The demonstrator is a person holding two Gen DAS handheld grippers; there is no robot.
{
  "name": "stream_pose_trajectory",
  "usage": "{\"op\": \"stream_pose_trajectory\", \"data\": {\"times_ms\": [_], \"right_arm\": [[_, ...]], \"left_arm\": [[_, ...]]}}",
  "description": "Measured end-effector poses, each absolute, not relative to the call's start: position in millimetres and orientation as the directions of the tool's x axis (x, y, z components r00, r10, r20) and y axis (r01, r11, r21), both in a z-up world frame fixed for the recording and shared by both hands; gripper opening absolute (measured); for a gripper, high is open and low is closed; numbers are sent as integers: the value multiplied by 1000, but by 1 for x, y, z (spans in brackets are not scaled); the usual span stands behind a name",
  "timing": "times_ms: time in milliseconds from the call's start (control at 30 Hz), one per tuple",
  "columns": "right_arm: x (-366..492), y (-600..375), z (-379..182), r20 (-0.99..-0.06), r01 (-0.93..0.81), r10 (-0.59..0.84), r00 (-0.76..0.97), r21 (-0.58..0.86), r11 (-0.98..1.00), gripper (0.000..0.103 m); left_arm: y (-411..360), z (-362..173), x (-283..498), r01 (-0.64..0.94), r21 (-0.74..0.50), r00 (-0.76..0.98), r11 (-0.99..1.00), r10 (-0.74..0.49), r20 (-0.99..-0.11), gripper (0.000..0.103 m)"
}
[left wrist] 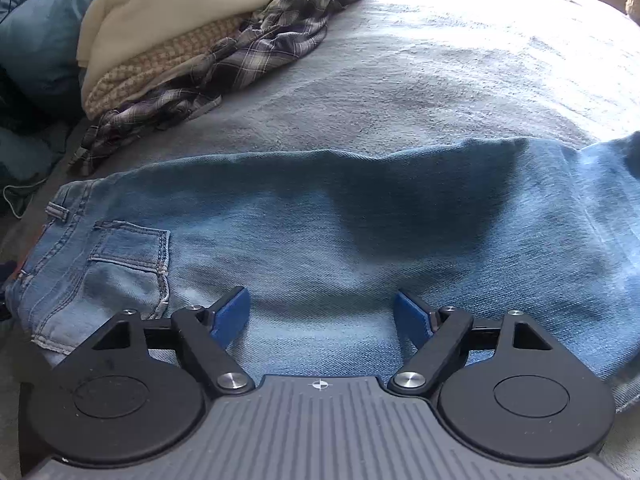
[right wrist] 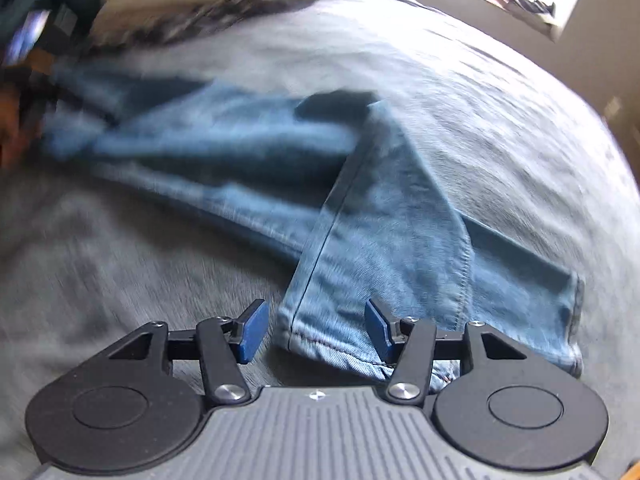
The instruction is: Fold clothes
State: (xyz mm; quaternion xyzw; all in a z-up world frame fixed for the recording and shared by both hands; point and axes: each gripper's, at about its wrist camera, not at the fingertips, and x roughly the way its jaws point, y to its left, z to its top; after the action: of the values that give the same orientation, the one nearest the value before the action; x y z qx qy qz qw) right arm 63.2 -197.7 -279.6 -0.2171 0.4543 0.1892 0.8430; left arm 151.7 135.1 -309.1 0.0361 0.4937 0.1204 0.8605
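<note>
A pair of light blue jeans (left wrist: 320, 224) lies flat across a grey bedspread (left wrist: 440, 80), its back pocket (left wrist: 128, 256) and waistband at the left. My left gripper (left wrist: 322, 316) hovers over the seat of the jeans, jaws wide apart and nothing between the blue pads (left wrist: 232, 316). In the blurred right wrist view the jeans (right wrist: 248, 152) run leftward, with a leg end (right wrist: 384, 240) folded back toward me. My right gripper (right wrist: 316, 330) is open, and the hem (right wrist: 320, 340) lies between its pads without being pinched.
A heap of clothes sits at the back left: a plaid shirt (left wrist: 260, 48), a tan checked cloth (left wrist: 160, 68), a cream garment (left wrist: 168, 0) and a blue quilted item (left wrist: 36, 40). The bed's edge (right wrist: 592, 92) runs along the right.
</note>
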Motion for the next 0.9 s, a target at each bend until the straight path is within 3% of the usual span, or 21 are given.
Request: {"op": "stream_pose_trajectory", "data": {"times_ms": [133, 233, 300, 400, 733, 900], "right_arm": [[62, -192, -303, -858, -561, 89, 506, -248, 790, 55], [61, -189, -301, -864, -572, 63, 500, -274, 773, 42], [59, -186, -301, -857, -575, 25, 515, -323, 751, 20], [63, -189, -292, -858, -549, 14, 514, -317, 773, 15], [85, -252, -178, -809, -304, 191, 556, 17, 953, 14], [115, -316, -115, -739, -124, 333, 586, 324, 938, 14]], "left_arm": [[132, -308, 151, -161, 192, 487, 968, 247, -838, 81], [131, -309, 151, -157, 199, 495, 967, 251, -832, 81], [129, -310, 150, -158, 206, 503, 966, 258, -825, 81], [126, -310, 148, -151, 221, 517, 964, 267, -813, 81], [123, -311, 149, -125, 244, 528, 962, 273, -804, 81], [120, -311, 151, -109, 267, 528, 958, 283, -801, 81]]}}
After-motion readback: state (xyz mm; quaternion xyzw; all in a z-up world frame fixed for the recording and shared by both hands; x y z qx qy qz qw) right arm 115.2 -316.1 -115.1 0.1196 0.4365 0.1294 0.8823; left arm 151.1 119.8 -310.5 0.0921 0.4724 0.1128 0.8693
